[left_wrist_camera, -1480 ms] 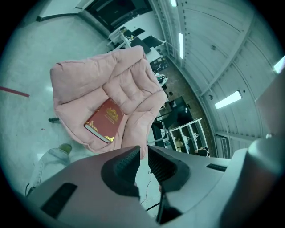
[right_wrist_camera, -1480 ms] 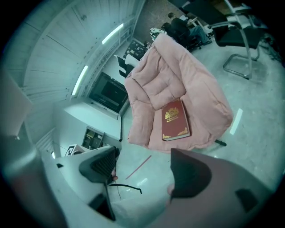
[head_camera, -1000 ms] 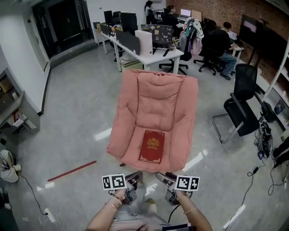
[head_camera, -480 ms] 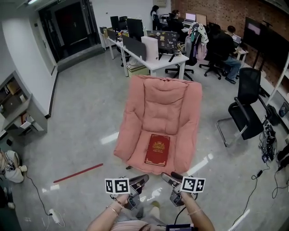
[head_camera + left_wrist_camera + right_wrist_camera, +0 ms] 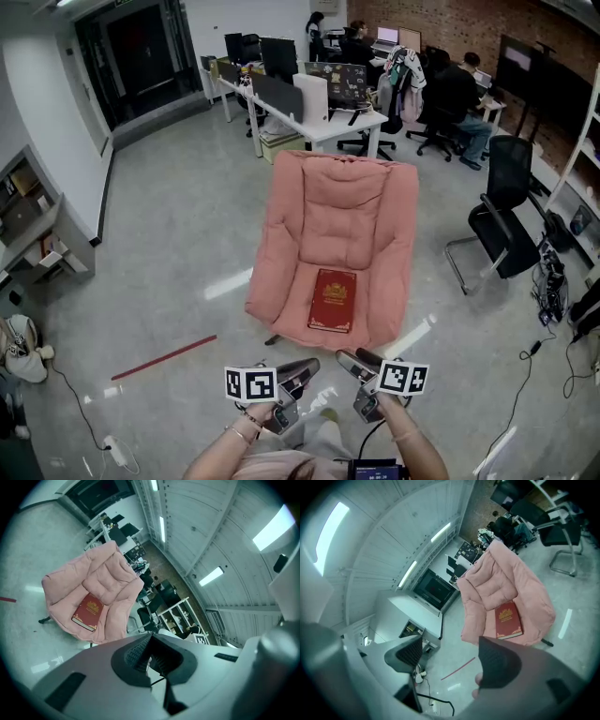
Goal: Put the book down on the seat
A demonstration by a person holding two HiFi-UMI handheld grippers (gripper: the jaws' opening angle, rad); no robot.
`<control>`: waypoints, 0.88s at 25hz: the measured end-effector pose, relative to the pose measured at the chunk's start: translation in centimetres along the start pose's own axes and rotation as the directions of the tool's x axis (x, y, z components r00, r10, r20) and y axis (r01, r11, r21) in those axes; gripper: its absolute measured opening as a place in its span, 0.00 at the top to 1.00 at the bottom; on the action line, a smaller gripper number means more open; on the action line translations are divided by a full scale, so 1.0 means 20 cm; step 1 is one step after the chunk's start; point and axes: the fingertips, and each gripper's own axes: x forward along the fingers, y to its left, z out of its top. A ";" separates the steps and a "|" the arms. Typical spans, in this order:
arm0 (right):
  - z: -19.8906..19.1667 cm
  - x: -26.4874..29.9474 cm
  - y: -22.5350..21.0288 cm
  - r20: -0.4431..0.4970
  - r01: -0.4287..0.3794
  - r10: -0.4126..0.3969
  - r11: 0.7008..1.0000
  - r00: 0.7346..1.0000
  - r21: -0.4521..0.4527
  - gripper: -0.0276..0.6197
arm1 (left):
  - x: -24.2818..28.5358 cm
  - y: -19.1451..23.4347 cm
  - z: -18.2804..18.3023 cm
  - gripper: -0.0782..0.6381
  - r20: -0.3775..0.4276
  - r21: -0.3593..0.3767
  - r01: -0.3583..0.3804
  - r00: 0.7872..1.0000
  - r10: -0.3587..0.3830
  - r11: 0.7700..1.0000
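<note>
A: Claws first. Left one?
B: The left gripper [image 5: 151,654] is clenched, pads pressed together, nothing in them.
A: Right?
B: The right gripper [image 5: 454,660] is released, jaws wide apart, only floor showing through the gap. In the head view both sit low in the near foreground, side by side, pointing toward the chair and well apart from it.
A: Book?
B: The red book [image 5: 333,300] lies flat on the seat of the pink padded chair [image 5: 349,202], cover up, gold emblem showing. It's toward the front edge of the seat cushion, about midway between the side bolsters, long side running front to back. Neither claw touches it.
A: Surroundings?
B: Grey floor [image 5: 169,244], with a red strip [image 5: 164,357] lying on it left of the chair. White desk [image 5: 323,120] with monitors behind the chair's back. Black office chair [image 5: 497,220] off to the right. People are seated at the far desks.
</note>
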 end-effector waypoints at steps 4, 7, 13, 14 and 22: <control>-0.09 -0.04 0.06 0.037 0.030 -0.030 1.000 0.999 0.002 0.36 | -0.13 -0.01 -0.06 0.89 -0.014 0.054 0.014 1.000 -0.013 0.998; -0.18 -0.06 0.13 0.064 0.041 -0.042 0.999 0.997 0.019 0.38 | -0.24 -0.02 -0.11 0.89 -0.006 0.085 0.025 1.000 -0.024 0.996; -0.38 -0.11 0.28 0.108 0.140 -0.131 0.987 0.986 -0.080 0.64 | -0.50 -0.06 -0.16 0.89 0.015 0.132 0.048 0.999 -0.051 0.990; -0.42 -0.12 0.31 0.107 0.145 -0.134 0.984 0.985 -0.099 0.64 | -0.55 -0.06 -0.17 0.89 0.017 0.141 0.049 0.998 -0.052 0.989; -0.66 -0.22 0.50 0.153 0.169 -0.149 0.977 0.977 -0.129 0.65 | -0.81 -0.06 -0.29 0.89 -0.024 0.231 0.086 0.996 -0.083 0.969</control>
